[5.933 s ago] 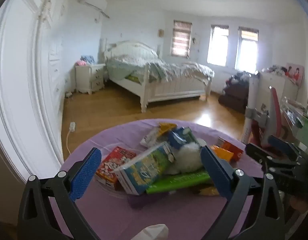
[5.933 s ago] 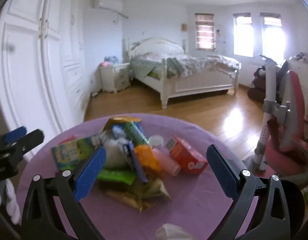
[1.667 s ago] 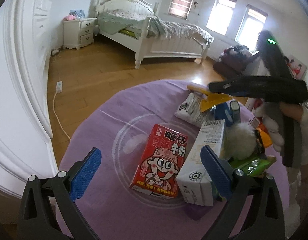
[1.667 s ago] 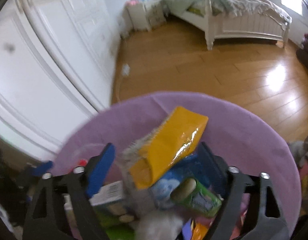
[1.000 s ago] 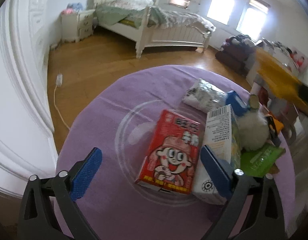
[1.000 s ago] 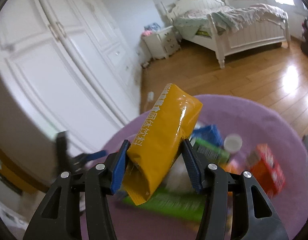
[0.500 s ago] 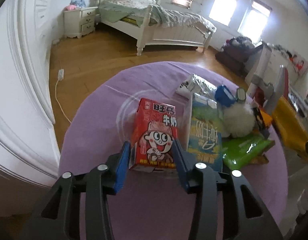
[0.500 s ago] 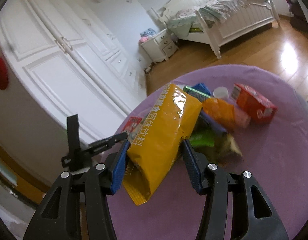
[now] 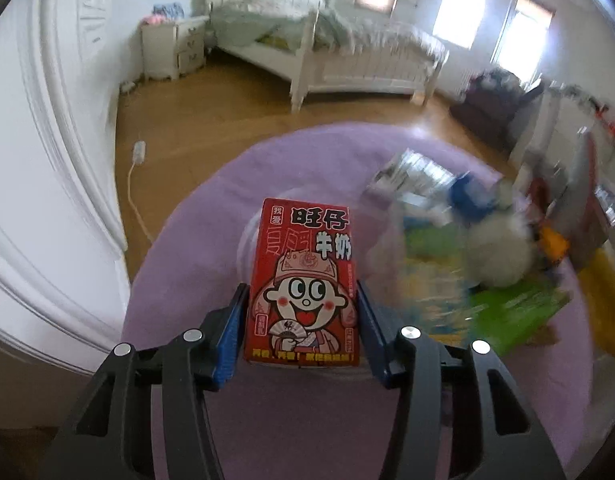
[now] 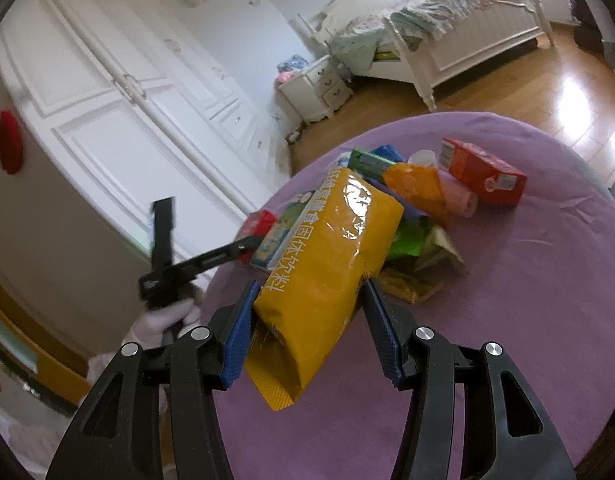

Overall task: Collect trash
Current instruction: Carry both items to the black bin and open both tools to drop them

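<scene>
Purple cloth is covering the round tabletop (image 9: 211, 264), its left edge giving onto bare wooden floor. Left tongs (image 9: 303, 322) are closing on a red milk carton (image 9: 303, 280) printed "旺仔牛奶", pads pressing its sides. Right tongs (image 10: 309, 326) are gripping a yellow foil pouch (image 10: 327, 264) reading "固体饮料", angled downward above the litter pile (image 10: 419, 200).

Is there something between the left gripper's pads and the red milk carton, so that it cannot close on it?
No. The red milk carton sits directly between the left gripper's closing jaws, with nothing visible between pads and carton. The other trash lies off to one side.
</scene>
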A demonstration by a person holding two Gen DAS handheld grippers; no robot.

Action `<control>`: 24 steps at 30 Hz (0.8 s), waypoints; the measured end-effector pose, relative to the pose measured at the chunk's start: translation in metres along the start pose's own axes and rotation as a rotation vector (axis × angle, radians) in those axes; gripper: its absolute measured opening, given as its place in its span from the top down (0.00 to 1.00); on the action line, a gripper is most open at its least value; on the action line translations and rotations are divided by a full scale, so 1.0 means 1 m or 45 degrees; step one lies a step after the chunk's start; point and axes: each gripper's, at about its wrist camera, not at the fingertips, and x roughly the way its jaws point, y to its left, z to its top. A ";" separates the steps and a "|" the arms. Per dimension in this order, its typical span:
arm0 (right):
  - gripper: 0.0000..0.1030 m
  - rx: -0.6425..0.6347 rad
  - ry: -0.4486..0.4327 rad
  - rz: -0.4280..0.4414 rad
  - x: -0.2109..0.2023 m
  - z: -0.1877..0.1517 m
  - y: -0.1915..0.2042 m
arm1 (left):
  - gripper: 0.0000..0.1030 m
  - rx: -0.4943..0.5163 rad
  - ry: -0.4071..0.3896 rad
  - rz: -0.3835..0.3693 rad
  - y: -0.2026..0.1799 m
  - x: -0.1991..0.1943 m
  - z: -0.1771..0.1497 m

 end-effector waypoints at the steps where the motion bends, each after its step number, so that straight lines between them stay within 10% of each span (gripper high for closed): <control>1: 0.48 0.007 -0.008 0.006 -0.002 0.000 -0.002 | 0.51 -0.003 -0.030 -0.008 -0.001 -0.009 0.000; 9: 0.48 0.098 -0.168 0.031 -0.043 0.010 -0.042 | 0.51 0.186 -0.171 -0.280 -0.110 -0.076 0.007; 16: 0.48 0.253 -0.392 -0.171 -0.127 -0.004 -0.121 | 0.51 0.330 -0.011 -0.684 -0.254 -0.040 -0.007; 24: 0.48 0.653 -0.550 -0.479 -0.216 -0.069 -0.255 | 0.51 0.465 0.252 -0.930 -0.394 0.031 -0.047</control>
